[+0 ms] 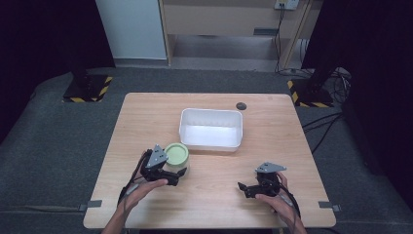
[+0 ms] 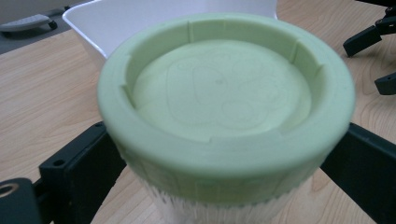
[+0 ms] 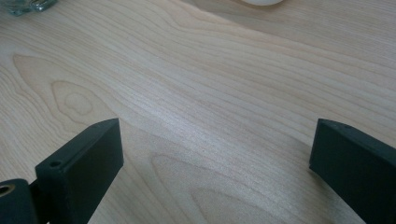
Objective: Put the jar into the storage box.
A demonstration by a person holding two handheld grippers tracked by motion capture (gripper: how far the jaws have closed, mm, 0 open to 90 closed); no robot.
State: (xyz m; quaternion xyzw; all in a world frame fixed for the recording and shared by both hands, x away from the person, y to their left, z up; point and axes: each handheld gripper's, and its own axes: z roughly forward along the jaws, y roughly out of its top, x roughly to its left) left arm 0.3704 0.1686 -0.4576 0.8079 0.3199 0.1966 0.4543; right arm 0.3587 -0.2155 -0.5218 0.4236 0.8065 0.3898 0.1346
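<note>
Nearest you, your left gripper is straddling the green-lidded jar, jaws spread wide on either flank, seemingly to brace it. Whether they're pressing its ribbed wall, I cannot tell. Your right gripper is hovering wide open over bare tabletop, holding nothing. Beyond the jar, the white tub is waiting. No readable writing on the lid.

— How are the two hands set?
— The left gripper holds its jaws spread, something seated between them. The right gripper is low, jaws wide apart with nothing between.
— And the forearms?
— Both enter from below.
</note>
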